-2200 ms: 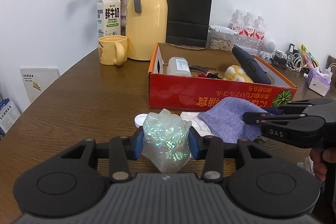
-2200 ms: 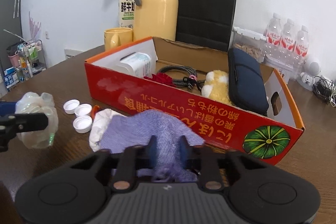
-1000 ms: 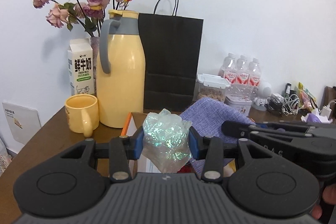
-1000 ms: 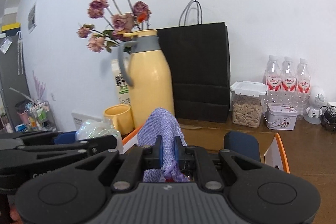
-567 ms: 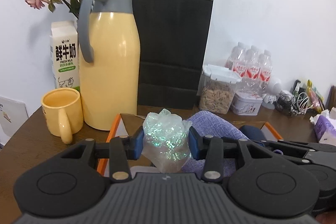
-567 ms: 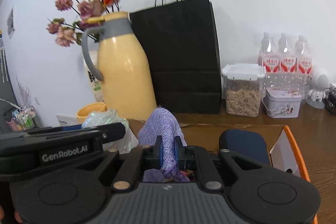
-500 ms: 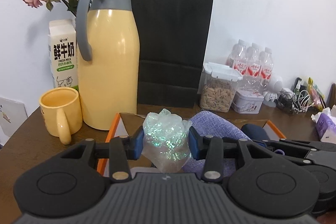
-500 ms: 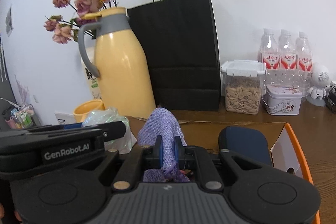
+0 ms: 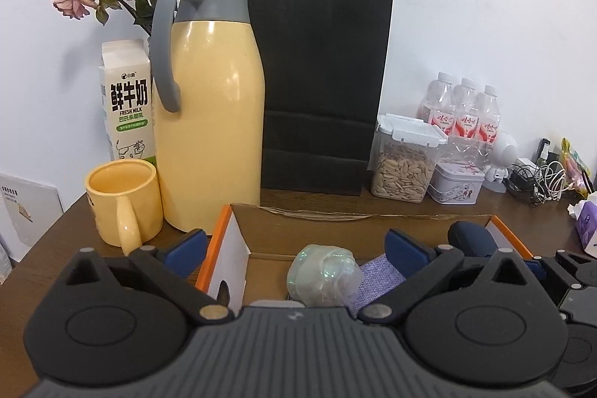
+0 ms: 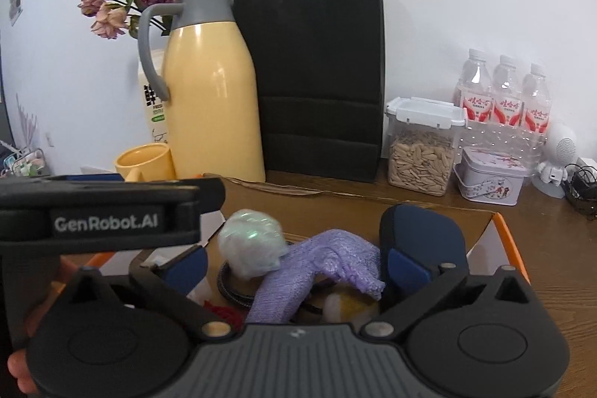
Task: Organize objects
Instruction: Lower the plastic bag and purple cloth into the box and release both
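Right wrist: left gripper (image 10: 112,207) blocks mug (image 10: 145,161).

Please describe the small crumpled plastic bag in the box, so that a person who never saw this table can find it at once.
Find the tall yellow thermos jug; in front of it stands an open cardboard box with orange edges. Inside, toward the jug's side, lies the crumpled plastic bag beside a purple knitted cloth. Only the bag is translucent and whitish, with a shimmering green sheen.

left gripper (image 9: 294,248) opening | plastic wad (image 9: 324,274) released (seemingly into box (image 9: 238,241)) | right gripper (image 10: 296,265) opening | cloth (image 10: 317,267) released
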A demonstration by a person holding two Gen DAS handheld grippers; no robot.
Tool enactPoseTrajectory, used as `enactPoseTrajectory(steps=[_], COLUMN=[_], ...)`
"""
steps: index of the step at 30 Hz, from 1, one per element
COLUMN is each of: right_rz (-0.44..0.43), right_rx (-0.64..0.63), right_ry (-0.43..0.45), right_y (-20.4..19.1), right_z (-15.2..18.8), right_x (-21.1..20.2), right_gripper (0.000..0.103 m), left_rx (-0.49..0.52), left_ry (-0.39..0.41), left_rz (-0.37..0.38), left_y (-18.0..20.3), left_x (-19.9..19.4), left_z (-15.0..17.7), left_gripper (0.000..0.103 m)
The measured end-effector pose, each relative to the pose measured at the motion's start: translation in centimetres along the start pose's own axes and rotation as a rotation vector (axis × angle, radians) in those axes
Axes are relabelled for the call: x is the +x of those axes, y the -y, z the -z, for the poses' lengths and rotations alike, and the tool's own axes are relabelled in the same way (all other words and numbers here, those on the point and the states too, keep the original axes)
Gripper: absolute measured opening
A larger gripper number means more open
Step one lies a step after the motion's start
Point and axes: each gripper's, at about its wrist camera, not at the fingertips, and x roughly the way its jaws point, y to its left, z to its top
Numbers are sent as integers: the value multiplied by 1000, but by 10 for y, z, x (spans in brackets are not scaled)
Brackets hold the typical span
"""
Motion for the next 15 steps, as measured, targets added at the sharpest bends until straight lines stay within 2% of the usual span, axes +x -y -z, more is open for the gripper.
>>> enactPoseTrajectory(steps=[7, 15], right_rz=[-14, -30], right_rx=[3, -27], right_ry=[22, 97], right_y=[1, -2], right_z=[-4, -12], right_x=[-10, -49], right_gripper=[103, 103], left_rx=[7, -18], left_ry=[27, 117], left_rz=[5, -14], left_y=[0, -6], left_x=[-13, -58], left_z=[-3, -9], left_gripper=[103, 103])
